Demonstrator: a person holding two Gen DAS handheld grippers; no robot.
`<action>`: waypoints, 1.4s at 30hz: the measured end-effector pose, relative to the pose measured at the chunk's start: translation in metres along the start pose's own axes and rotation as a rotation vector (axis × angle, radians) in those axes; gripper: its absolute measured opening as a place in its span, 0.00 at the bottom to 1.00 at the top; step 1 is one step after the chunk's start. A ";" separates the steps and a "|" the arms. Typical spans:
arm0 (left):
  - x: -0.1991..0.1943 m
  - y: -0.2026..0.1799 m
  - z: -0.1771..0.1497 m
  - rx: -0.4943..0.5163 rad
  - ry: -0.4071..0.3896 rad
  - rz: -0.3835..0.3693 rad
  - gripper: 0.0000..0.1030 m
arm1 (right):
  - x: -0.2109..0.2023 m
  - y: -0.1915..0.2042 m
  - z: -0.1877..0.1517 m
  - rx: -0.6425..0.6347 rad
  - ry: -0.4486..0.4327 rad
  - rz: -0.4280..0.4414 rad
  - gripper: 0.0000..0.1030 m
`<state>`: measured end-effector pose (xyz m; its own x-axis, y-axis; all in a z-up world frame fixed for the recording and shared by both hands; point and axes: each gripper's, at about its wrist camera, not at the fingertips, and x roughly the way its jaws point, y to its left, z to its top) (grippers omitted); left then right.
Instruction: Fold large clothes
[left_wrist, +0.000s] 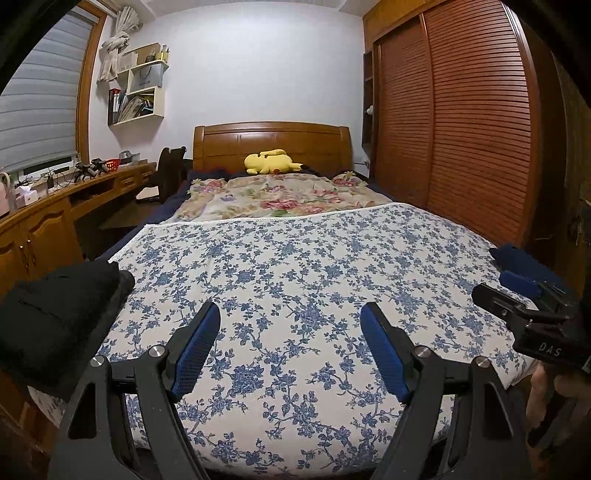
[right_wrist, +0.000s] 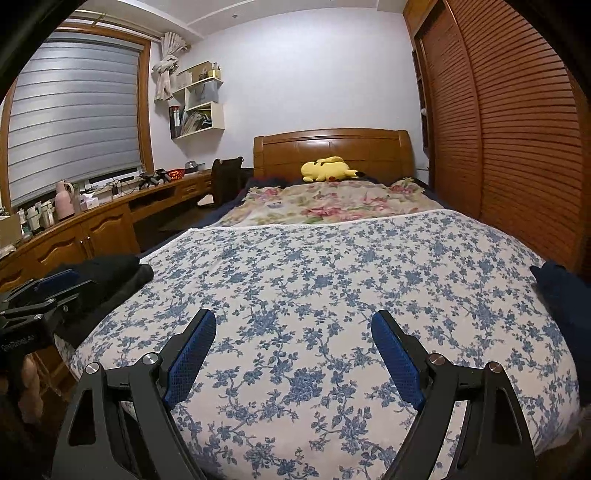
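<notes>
You've got a yellow plush toy (left_wrist: 272, 161) at the wooden headboard (left_wrist: 272, 142), on a floral quilt (left_wrist: 280, 197). Louvred wardrobe doors (left_wrist: 461, 122) run down the right, the desk (right_wrist: 110, 218), grey window blind (right_wrist: 74, 114) and white wall shelves (right_wrist: 201, 103) sit left.

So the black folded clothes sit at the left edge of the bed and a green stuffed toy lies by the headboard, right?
Not quite: the stuffed toy is yellow, not green, as the right wrist view shows. The black folded clothes do sit at the bed's left edge.
</notes>
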<state>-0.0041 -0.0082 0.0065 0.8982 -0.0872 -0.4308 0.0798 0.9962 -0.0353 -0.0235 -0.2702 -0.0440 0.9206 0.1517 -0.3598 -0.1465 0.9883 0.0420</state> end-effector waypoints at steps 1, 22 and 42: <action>-0.001 -0.001 0.000 0.000 0.000 0.000 0.77 | 0.000 0.000 0.000 0.000 0.001 0.000 0.85; -0.002 -0.004 0.000 0.001 0.001 0.001 0.77 | -0.002 -0.002 0.000 0.009 0.008 0.002 0.85; -0.003 -0.009 0.001 0.005 -0.009 -0.004 0.77 | -0.003 -0.005 0.001 0.014 0.004 0.001 0.85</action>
<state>-0.0070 -0.0167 0.0087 0.9017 -0.0912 -0.4227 0.0853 0.9958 -0.0328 -0.0254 -0.2754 -0.0421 0.9190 0.1525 -0.3635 -0.1422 0.9883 0.0553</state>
